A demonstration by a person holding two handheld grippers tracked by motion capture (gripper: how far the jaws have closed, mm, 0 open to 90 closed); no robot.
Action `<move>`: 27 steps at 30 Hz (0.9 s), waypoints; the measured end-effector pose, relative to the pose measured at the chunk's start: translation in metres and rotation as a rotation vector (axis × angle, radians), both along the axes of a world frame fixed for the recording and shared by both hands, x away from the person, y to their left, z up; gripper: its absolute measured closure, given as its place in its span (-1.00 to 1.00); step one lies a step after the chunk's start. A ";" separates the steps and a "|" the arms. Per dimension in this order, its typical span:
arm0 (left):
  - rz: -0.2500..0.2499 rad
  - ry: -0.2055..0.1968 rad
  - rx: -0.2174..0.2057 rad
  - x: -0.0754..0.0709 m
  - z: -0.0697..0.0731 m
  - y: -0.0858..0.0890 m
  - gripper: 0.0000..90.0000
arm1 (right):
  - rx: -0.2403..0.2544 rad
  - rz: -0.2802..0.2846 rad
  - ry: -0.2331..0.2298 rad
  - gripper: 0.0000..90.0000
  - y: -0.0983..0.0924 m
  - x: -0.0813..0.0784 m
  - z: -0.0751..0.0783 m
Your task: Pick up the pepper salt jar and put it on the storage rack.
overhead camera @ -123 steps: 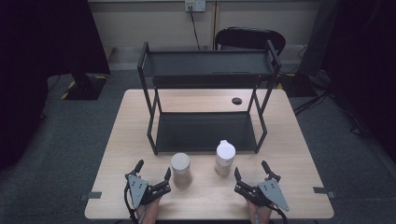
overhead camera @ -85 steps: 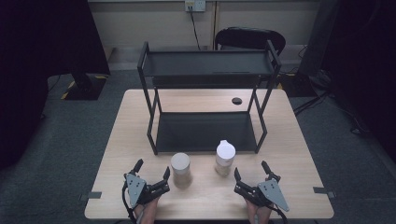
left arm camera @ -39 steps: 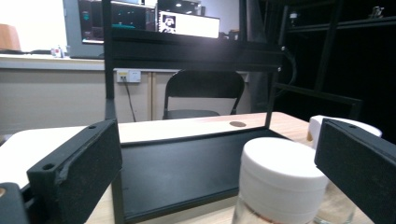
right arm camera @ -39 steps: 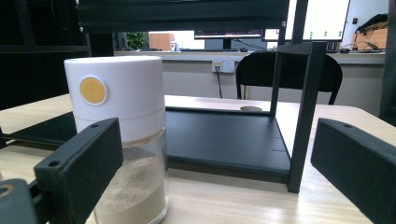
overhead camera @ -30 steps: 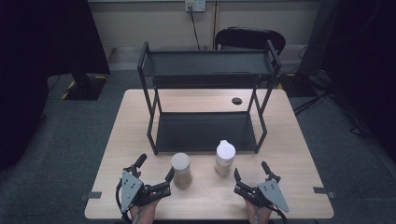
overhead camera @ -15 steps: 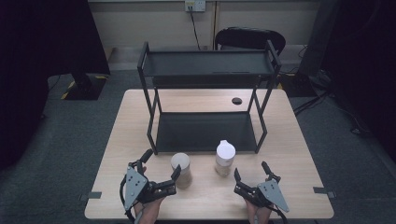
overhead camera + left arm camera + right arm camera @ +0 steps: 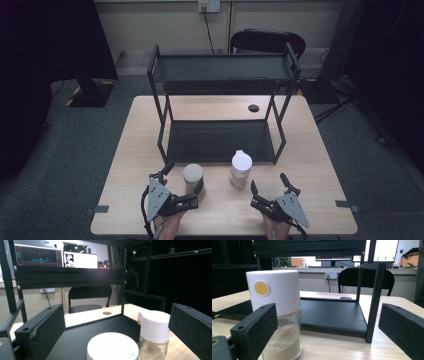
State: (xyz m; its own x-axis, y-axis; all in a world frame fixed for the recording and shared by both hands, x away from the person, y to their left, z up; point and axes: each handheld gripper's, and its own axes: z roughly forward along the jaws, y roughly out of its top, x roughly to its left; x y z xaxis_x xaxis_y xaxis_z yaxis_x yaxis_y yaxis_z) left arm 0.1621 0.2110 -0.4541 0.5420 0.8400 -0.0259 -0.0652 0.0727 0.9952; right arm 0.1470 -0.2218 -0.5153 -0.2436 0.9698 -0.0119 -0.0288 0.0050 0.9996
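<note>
The left gripper [image 7: 184, 184], jaws spread, straddles the short white-lidded jar [image 7: 193, 177] at lower centre, likely rigid, slippery glass best gripped mid-body; the right gripper [image 7: 270, 190] gapes beside the taller powder jar [image 7: 241, 169]

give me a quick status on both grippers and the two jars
Left gripper open, fingers either side of the short jar. Right gripper open, short of the tall jar. Both jars upright on the table, in front of the shelf.
</note>
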 end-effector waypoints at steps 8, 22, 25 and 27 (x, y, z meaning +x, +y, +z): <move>0.012 0.030 0.023 0.005 -0.009 -0.005 -1.00 | 0.000 0.000 0.000 -0.97 0.000 0.000 0.000; 0.014 0.094 0.055 0.012 -0.021 -0.009 -0.84 | 0.000 -0.002 0.000 -0.97 0.000 0.000 0.000; 0.006 0.123 0.058 0.016 -0.023 -0.008 -0.78 | 0.000 -0.002 0.000 -0.97 0.000 0.000 0.000; -0.007 0.141 0.058 0.018 -0.023 -0.006 -0.73 | 0.000 -0.003 0.000 -0.97 0.000 0.000 0.000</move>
